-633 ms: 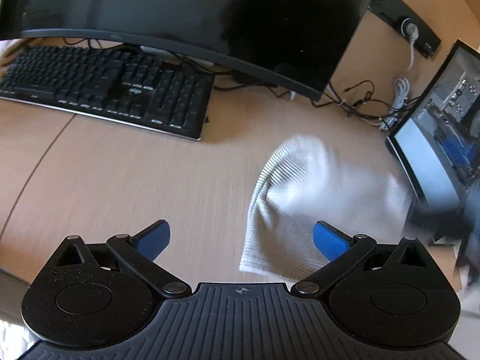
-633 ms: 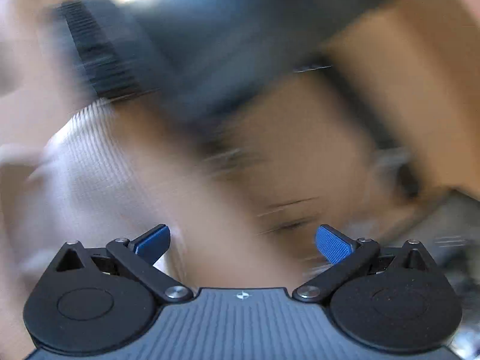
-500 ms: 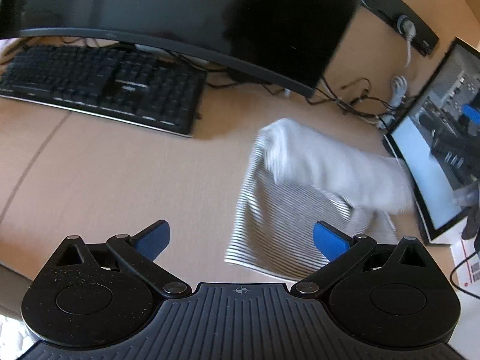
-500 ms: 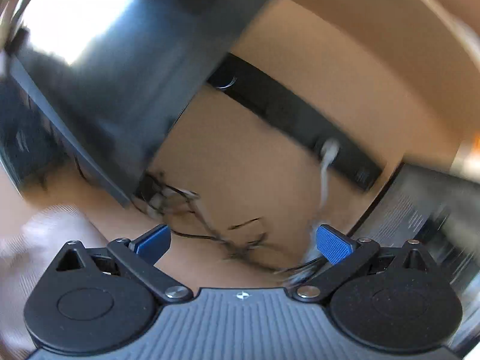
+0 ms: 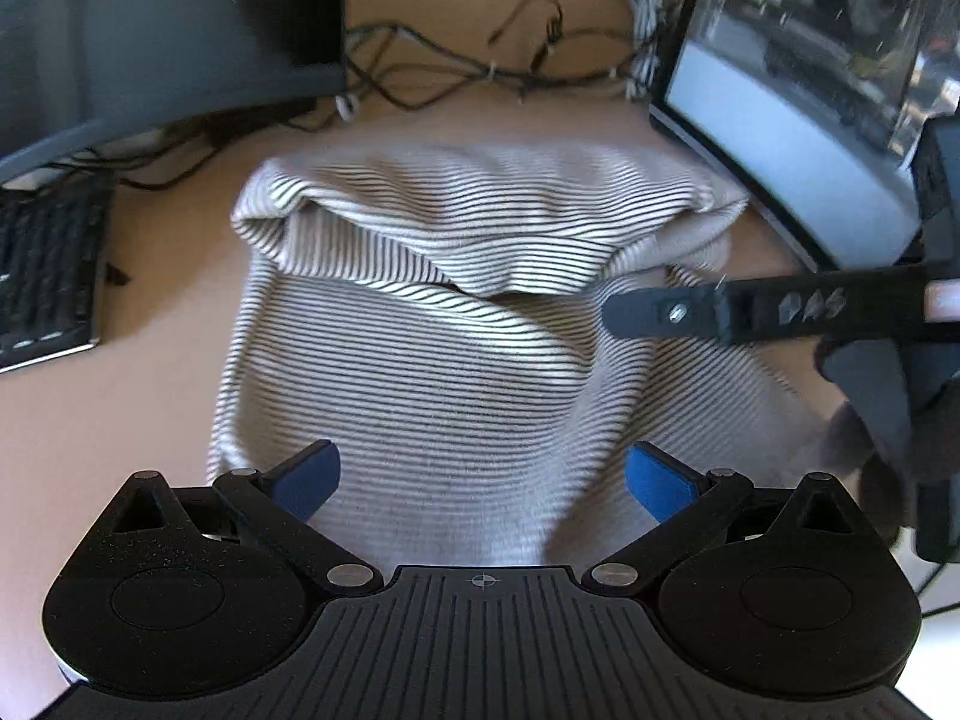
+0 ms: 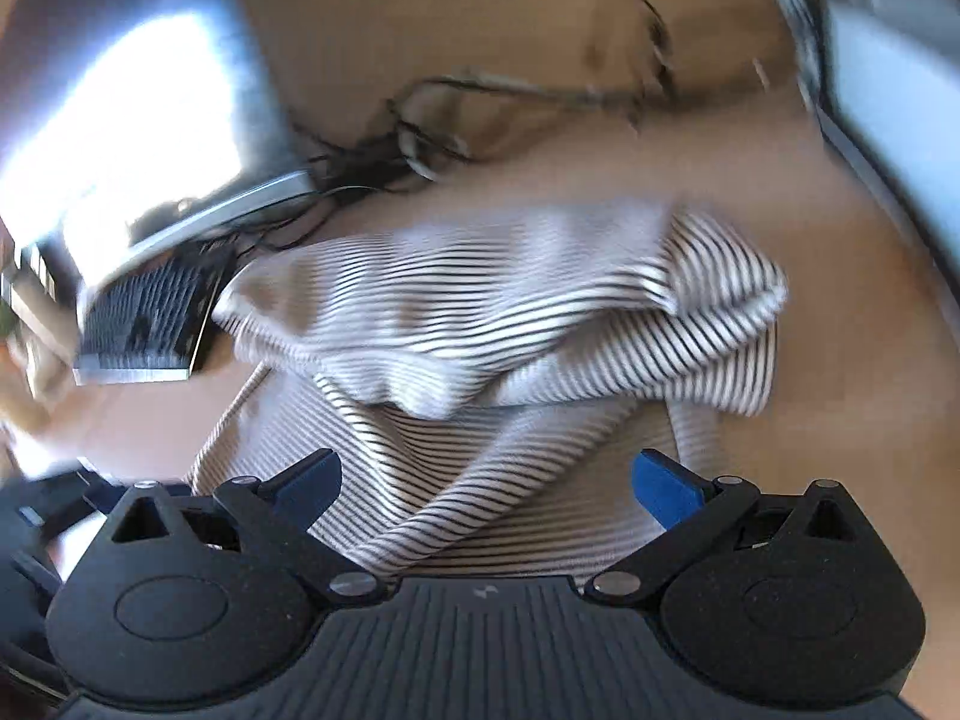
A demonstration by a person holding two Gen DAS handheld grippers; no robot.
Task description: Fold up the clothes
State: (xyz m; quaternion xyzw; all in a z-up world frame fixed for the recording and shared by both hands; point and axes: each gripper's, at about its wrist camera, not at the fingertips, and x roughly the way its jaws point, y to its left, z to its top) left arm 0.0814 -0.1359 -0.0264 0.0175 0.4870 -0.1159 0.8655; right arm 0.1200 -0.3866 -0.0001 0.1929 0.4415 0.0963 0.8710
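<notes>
A white garment with thin black stripes point(image 5: 444, 336) lies on the tan desk, its far part folded back over itself into a loose flap point(image 5: 480, 222). In the right wrist view the same striped garment point(image 6: 492, 312) is bunched and blurred by motion. My left gripper point(image 5: 480, 480) hovers open over the garment's near edge, nothing between its blue pads point(image 5: 306, 477). My right gripper point(image 6: 486, 483) is open too, above the near folds. Its black body point(image 5: 780, 306) reaches in from the right in the left wrist view.
A dark monitor point(image 5: 150, 30) and a black keyboard point(image 5: 42, 276) stand at the left. Tangled cables point(image 5: 468, 60) run along the back wall. A second screen point(image 5: 810, 96) stands at the right, close to the garment. Bare desk point(image 5: 120, 396) lies left of the garment.
The garment dropped from the air onto the desk with its far part flapped over. Both grippers swung in close over it, the right one turning from the wall down to the cloth.
</notes>
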